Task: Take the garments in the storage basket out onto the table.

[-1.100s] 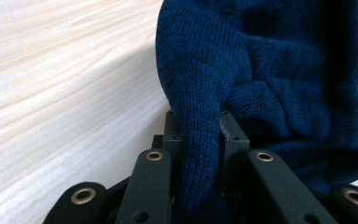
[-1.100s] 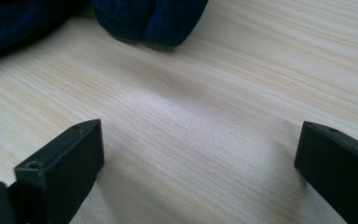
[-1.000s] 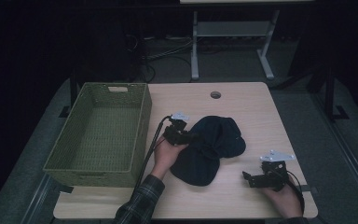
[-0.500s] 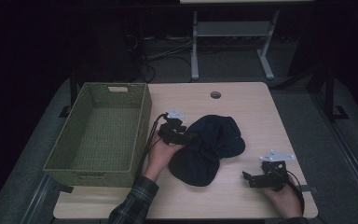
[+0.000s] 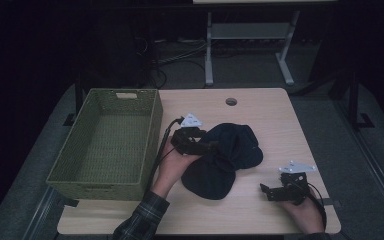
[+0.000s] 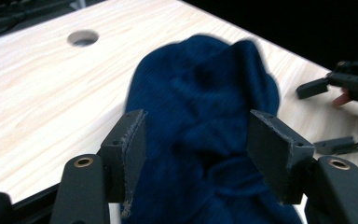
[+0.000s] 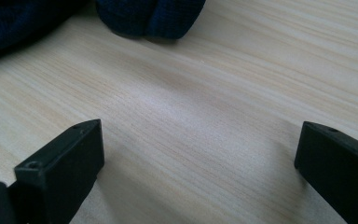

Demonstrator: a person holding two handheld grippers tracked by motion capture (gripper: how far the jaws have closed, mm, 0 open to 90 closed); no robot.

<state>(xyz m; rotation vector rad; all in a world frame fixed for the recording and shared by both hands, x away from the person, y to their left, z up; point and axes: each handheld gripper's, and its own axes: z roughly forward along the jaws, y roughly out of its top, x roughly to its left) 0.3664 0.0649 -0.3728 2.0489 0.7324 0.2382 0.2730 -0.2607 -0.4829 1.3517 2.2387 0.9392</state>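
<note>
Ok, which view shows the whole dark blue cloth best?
The high view: the cloth lies whole on the table, every edge visible, beside the basket. The left gripper view shows it close up, its near part between the open left gripper, cropped below. The right gripper view shows just an edge.

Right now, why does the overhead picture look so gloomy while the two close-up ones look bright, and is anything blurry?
High view: dim room, black surroundings, so the dark blue cloth loses its folds. Left gripper view: brighter, the cloth's far edge smeared, its jaws sharper. Right gripper view: the wooden table evenly lit, grain crisp, soft shadows beside the jaws, the cloth at the top slightly soft.
</note>
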